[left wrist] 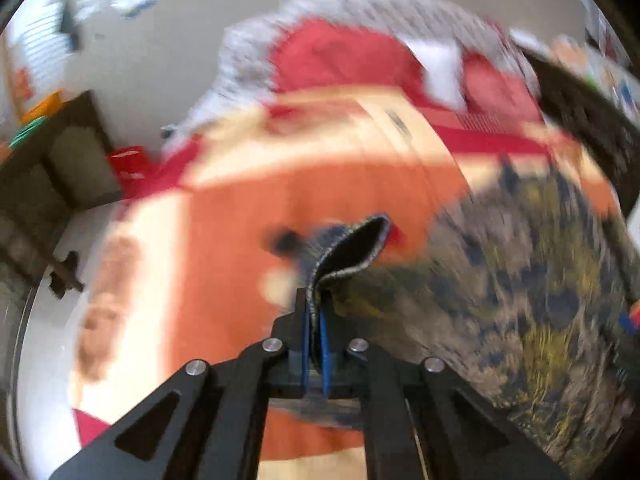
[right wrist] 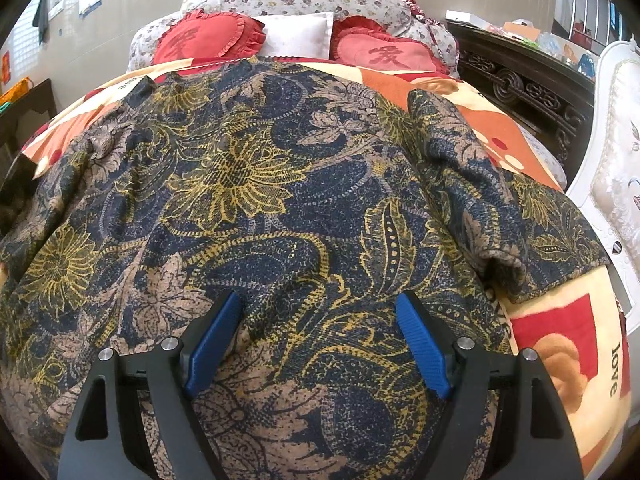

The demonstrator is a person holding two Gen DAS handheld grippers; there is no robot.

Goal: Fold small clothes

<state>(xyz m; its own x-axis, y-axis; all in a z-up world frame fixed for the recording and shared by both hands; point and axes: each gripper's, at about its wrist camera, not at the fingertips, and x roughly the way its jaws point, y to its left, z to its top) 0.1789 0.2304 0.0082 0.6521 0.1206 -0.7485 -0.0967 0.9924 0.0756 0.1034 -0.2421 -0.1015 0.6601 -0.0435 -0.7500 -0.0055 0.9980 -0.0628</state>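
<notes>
A dark blue garment [right wrist: 256,208] with yellow and tan flower print lies spread over the bed, one sleeve [right wrist: 472,200] folded in on the right. My right gripper [right wrist: 320,304] stands open low over the garment's near part, its blue pads [right wrist: 212,340] apart with cloth below them. In the blurred left wrist view my left gripper [left wrist: 315,300] is shut on a hemmed edge of the garment [left wrist: 352,248], which curls up out of the jaws. The rest of the garment [left wrist: 520,280] lies to its right.
An orange, cream and red bedspread [right wrist: 560,344] covers the bed. Two red heart cushions [right wrist: 208,38], a white pillow [right wrist: 298,34] and a floral headboard sit at the far end. A dark carved cabinet [right wrist: 520,80] and a white padded chair [right wrist: 616,152] stand right; a dark side table [left wrist: 60,152] stands left.
</notes>
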